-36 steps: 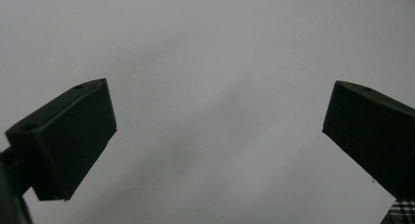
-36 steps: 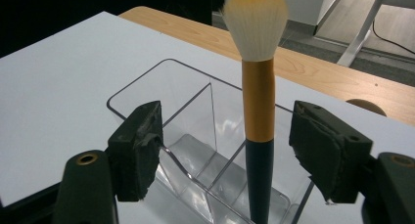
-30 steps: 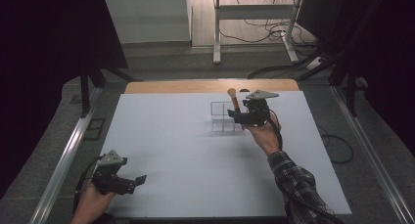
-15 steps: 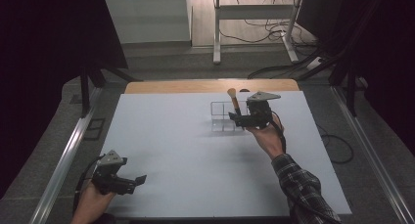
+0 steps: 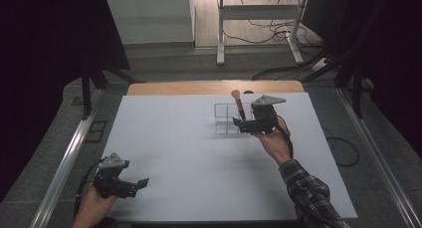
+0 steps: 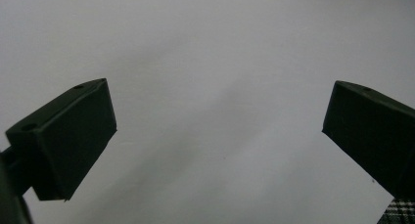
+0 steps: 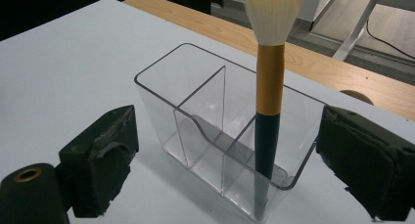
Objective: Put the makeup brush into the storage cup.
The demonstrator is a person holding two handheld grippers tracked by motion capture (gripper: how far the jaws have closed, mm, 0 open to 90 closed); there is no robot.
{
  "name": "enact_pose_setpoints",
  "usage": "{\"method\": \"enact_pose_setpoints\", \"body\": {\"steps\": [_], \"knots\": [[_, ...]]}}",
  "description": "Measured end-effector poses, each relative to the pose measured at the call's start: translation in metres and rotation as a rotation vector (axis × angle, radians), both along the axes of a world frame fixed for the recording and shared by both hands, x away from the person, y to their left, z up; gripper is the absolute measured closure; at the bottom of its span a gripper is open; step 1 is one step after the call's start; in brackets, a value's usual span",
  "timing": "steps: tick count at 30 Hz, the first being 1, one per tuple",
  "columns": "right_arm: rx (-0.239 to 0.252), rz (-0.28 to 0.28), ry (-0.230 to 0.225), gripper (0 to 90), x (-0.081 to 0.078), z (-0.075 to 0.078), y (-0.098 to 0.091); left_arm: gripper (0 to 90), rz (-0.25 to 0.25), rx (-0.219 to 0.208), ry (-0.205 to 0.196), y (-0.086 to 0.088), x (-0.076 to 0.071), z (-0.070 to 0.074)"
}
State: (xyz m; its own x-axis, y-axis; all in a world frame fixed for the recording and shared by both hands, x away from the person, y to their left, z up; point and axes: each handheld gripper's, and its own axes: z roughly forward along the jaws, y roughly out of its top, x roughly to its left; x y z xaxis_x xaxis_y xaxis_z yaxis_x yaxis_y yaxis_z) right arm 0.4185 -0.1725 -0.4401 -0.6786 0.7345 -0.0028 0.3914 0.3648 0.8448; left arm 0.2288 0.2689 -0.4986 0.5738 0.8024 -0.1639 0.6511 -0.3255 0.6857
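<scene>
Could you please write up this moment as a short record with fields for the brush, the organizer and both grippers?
brush: makeup brush standing upright, bristles up, in the near right compartment
organizer: clear acrylic organizer with dividers, on the white table
right gripper: right gripper open, jaws just been opening, apart from the brush handle
left gripper: left gripper open, nothing between its jaws, over the near left of the table

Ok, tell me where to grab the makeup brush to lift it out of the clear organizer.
Grip the makeup brush on its gold ferrule, probably from the side with the right tool. It stands nearly upright in the organizer, and that section rises clear above the rim.
</scene>
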Motion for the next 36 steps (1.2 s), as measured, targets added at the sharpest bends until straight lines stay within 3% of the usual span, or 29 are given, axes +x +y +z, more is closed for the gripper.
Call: {"method": "enact_pose_setpoints", "body": {"steps": [14,36], "knots": [[-0.002,0.012,0.009,5.0,-0.011,0.004,-0.004,0.0,0.005,-0.017,0.009,0.0,0.0,0.001],[-0.057,0.038,0.014,2.5,-0.026,0.001,-0.004,0.0,0.002,0.011,-0.007,-0.001,-0.001,0.0]]}}
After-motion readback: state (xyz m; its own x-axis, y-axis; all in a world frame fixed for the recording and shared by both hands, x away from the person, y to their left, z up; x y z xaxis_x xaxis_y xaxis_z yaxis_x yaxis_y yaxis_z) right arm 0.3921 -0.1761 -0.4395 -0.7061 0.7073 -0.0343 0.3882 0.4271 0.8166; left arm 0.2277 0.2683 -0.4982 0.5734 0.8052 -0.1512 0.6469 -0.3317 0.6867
